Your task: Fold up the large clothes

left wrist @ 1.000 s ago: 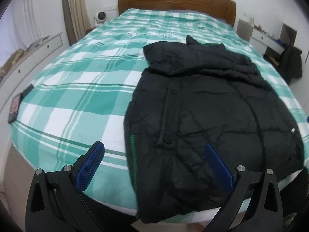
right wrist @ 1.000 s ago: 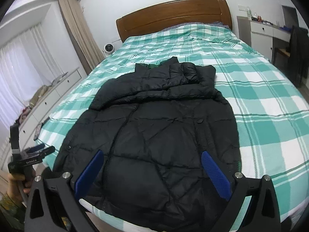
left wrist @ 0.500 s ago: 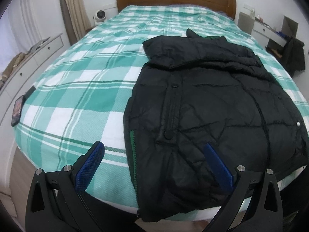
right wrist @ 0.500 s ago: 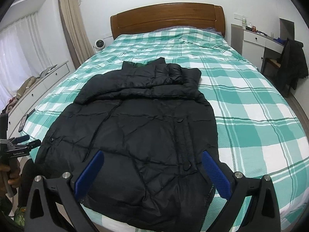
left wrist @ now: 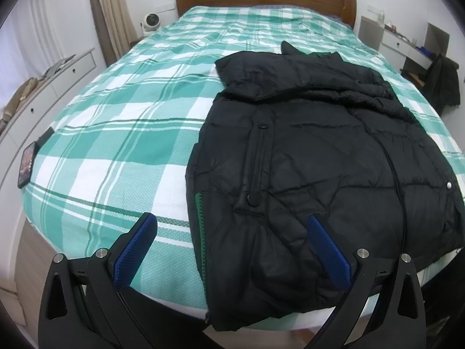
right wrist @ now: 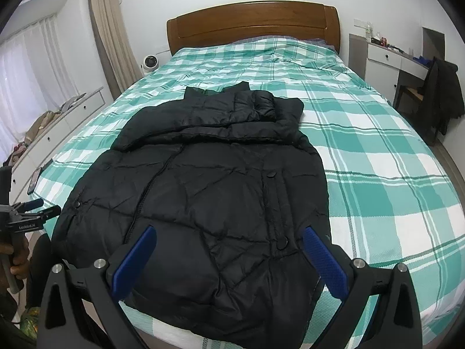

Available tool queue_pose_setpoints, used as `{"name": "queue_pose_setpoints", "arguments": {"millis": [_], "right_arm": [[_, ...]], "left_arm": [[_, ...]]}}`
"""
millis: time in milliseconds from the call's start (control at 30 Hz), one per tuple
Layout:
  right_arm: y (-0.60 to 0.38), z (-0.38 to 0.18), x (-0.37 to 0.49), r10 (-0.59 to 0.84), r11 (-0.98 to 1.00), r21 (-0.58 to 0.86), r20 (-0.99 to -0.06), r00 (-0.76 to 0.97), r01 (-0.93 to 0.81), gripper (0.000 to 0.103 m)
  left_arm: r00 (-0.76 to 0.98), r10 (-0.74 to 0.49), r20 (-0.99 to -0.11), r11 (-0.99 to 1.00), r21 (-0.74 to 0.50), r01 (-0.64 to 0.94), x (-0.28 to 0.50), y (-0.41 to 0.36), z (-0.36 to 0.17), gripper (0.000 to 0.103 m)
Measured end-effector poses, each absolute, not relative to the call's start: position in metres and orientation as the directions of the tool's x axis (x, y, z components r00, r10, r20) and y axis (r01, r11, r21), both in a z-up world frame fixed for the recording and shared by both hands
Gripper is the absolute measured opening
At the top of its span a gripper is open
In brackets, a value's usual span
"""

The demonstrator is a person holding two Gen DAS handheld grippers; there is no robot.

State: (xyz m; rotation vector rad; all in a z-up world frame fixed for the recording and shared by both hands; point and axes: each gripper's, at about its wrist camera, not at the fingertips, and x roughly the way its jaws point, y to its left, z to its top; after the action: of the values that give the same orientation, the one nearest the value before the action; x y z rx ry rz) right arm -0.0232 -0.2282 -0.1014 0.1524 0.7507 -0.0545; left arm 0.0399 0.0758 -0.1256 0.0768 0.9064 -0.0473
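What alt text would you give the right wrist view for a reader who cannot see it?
A black puffer jacket lies flat on a bed with a green and white plaid cover, its hem nearest the camera. The open right gripper hovers above the hem without touching it. The left gripper, held in a hand, shows at the left edge.

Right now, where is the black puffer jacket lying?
The black jacket lies flat on the green plaid bed, hem at the foot edge, collar toward the wooden headboard.
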Motion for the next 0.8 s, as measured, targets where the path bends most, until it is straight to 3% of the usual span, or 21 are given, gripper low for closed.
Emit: {"name": "queue_pose_setpoints", "arguments": {"millis": [467,667,800], "right_arm": [[-0.231,-0.101,-0.025,0.004,0.987,0.118,-0.688,0.725,0.107,0.103],[-0.242,-0.092,-0.041,-0.058,0.993,0.032,-0.686,0.725,0.110,0.103],[-0.269,-0.105,-0.055,-0.090,0.986,0.030,-0.733,0.674,0.164,0.103]], "left_arm": [[0.593,-0.023,-0.805,0.996,0.029,0.079,0.040,0.081,-0.126,0.102],[0.541,-0.174,-0.823,0.978,-0.208,-0.002,0.044,0.151,-0.125,0.102],[0.484,-0.262,-0.835,0.954,-0.299,-0.001,0.045,0.166,-0.138,0.102]]}}
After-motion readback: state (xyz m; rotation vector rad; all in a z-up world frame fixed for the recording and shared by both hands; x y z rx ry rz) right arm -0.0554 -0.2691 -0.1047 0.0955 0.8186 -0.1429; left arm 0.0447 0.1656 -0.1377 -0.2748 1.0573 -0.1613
